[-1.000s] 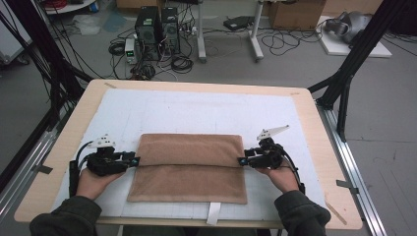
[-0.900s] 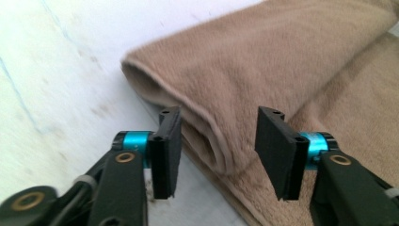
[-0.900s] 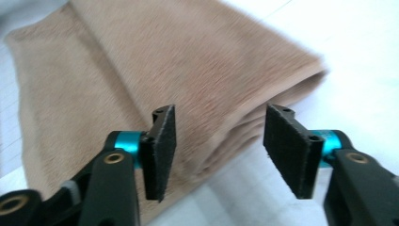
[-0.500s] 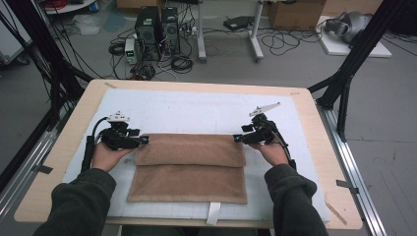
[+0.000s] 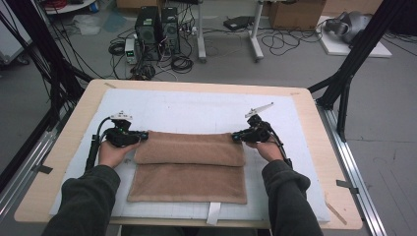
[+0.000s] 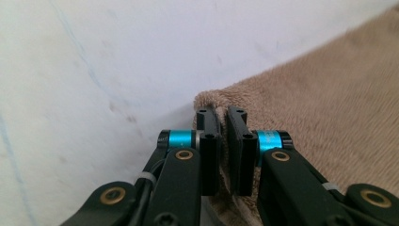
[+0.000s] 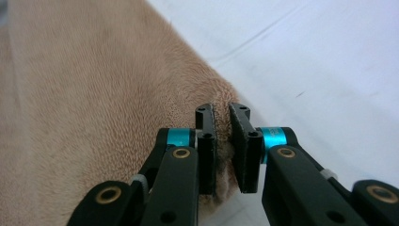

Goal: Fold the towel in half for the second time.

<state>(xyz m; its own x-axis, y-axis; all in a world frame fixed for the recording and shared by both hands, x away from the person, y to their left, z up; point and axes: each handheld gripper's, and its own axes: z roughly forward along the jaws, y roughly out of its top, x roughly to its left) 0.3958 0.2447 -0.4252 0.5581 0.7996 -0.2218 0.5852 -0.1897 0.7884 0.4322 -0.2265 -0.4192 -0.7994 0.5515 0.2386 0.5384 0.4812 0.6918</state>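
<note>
The folded towel (image 5: 189, 167) lies on the white mat (image 5: 196, 110) on the desk (image 5: 314, 118), its far corners pinched between the just-closed fingers of the left gripper (image 5: 144, 134) and right gripper (image 5: 235, 137).

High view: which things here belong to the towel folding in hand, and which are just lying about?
In the job:
- brown towel
- left tool, shut on the towel's far left corner
- right tool, shut on its far right corner
- white mat

Lying about:
- computer towers
- floor cables
- cardboard box
</note>
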